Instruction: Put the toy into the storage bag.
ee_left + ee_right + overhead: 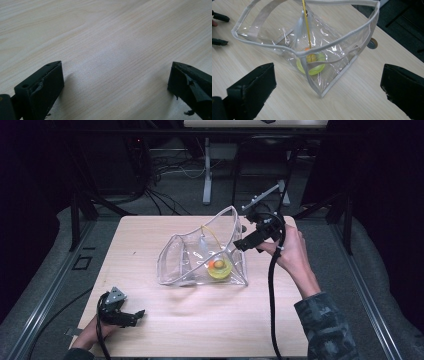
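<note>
A clear plastic bag (pixel 200 255) with grey trim and handles stands open on the wooden table (pixel 150 235). Inside, at its bottom, lies a yellow-green round toy (pixel 219 268) with an orange part, and a thin yellow cord (pixel 307 25) rises from it. My right gripper (pixel 239 245) is at the bag's right side, just outside the rim, jaws open and empty. In the right gripper view the bag (pixel 332 57) and the toy (pixel 312 65) sit ahead of the wide-apart jaws of the right gripper (pixel 328 68). My left gripper (pixel 137 315) rests open and empty at the table's near left, over bare wood (pixel 116 66).
A round cable hole (pixel 243 228) sits in the table just behind the bag's right corner. The right gripper's black cable (pixel 272 295) hangs across the table's near right. Black frame posts and floor cables lie beyond the far edge.
</note>
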{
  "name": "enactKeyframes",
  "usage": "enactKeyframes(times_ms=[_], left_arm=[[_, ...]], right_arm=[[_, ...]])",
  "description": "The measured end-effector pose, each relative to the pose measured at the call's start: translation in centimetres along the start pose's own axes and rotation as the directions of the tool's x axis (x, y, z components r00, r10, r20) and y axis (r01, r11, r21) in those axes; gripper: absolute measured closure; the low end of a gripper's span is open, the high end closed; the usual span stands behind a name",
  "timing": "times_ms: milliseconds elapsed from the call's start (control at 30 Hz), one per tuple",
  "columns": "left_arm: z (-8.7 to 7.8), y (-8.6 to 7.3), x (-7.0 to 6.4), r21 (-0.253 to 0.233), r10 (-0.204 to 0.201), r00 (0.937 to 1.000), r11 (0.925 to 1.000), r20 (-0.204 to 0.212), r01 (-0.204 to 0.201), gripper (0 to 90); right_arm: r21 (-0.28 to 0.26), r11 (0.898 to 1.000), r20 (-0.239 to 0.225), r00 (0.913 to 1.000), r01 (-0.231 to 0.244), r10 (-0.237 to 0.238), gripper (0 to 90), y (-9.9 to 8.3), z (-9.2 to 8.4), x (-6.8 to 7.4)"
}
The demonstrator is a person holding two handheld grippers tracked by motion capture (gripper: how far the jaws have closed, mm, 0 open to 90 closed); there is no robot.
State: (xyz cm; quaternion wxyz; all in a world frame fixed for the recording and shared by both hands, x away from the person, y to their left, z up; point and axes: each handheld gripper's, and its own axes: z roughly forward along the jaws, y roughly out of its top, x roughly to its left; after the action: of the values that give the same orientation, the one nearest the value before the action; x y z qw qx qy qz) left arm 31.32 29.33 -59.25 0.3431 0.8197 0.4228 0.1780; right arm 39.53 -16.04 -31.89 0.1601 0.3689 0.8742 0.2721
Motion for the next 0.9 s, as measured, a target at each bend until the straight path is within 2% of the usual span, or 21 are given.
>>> enactKeyframes(times_ms=[267,533,800,833,900], left_arm=[[0.0,0.0,0.0,0.000,-0.001,1.0000,1.0000,0.000,0.001,0.2],[0.0,0.0,0.0,0.001,0.001,1.0000,1.0000,0.000,-0.001,0.2],[0.0,0.0,0.0,0.001,0.005,1.0000,1.0000,0.001,-0.005,0.2],[0.0,0.0,0.0,0.001,0.001,1.0000,1.0000,0.000,-0.001,0.2],[0.0,0.0,0.0,0.001,0.001,1.0000,1.0000,0.000,-0.001,0.2]], right_arm=[[-0.033,0.999,0.006,0.9993,-0.037,0.037,0.0,-3.0,0.2,-1.0],[-0.005,0.996,-0.009,0.9957,-0.092,0.092,0.0,-6.5,1.9,-2.2],[0.017,0.987,-0.022,0.9871,-0.158,0.159,0.0,-10.2,3.9,-3.0],[0.018,0.985,-0.035,0.9840,-0.174,0.175,0.0,-10.6,4.1,-3.0],[0.028,0.984,-0.030,0.9834,-0.178,0.179,0.0,-11.6,4.6,-3.1]])
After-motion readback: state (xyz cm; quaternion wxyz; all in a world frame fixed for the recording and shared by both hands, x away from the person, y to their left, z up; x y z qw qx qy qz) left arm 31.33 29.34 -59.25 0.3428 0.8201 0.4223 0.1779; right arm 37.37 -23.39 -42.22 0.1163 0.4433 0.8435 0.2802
